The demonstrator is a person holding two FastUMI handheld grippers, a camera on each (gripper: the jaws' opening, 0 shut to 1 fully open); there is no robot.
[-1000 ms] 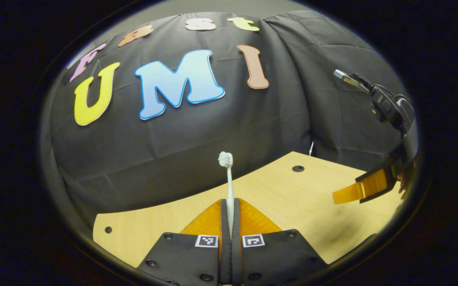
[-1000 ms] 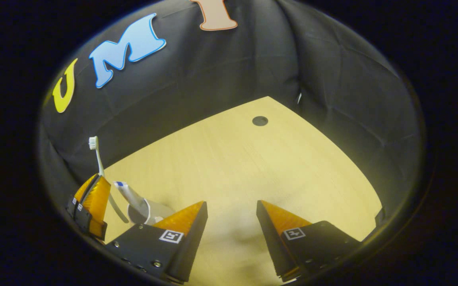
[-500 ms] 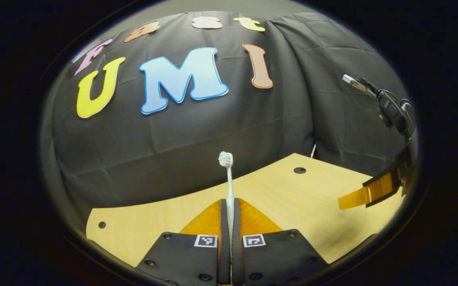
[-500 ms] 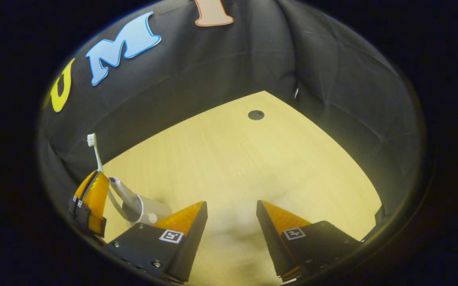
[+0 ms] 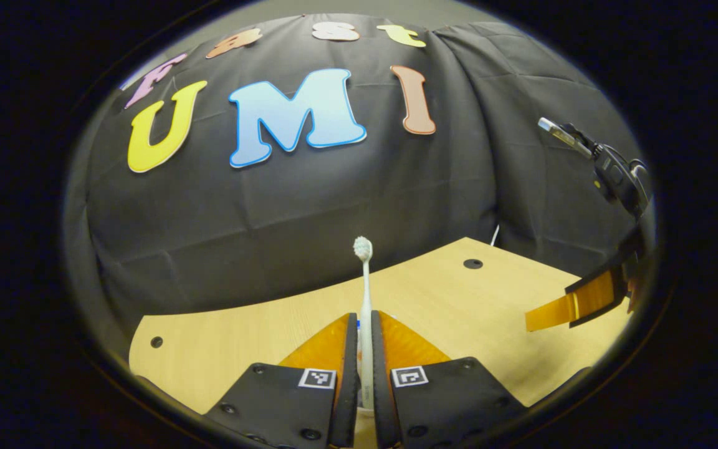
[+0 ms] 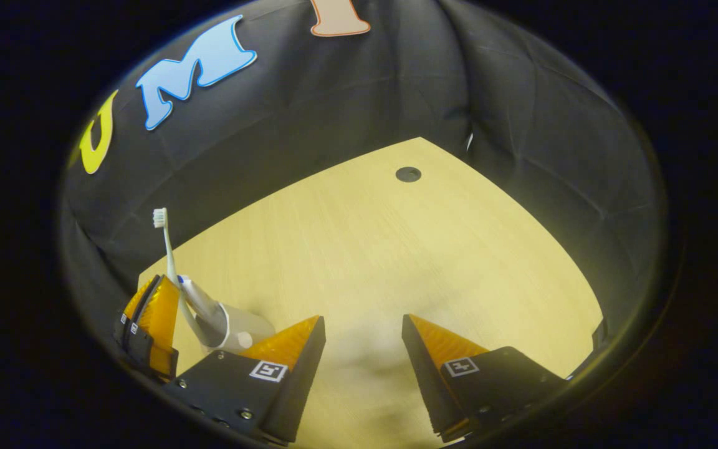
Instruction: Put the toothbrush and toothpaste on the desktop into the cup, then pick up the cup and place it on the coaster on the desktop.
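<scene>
The left claw (image 5: 364,324) has its two fingers nearly together with the white toothbrush (image 5: 365,293) standing up between them; a thin gap shows on each side of the handle, so I cannot tell if it is squeezed. In the right gripper view, the toothbrush goes down into the white cup (image 6: 237,327), just beside the left claw; the toothpaste (image 6: 200,302) leans in the cup too. The right claw (image 6: 362,327) is wide apart and holds nothing, over the wooden desk (image 6: 396,249).

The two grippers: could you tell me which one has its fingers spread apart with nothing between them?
The right gripper: its fingers stand wide apart over the bare desk. The left gripper has the toothbrush handle standing upright between its nearly closed fingers.
</scene>
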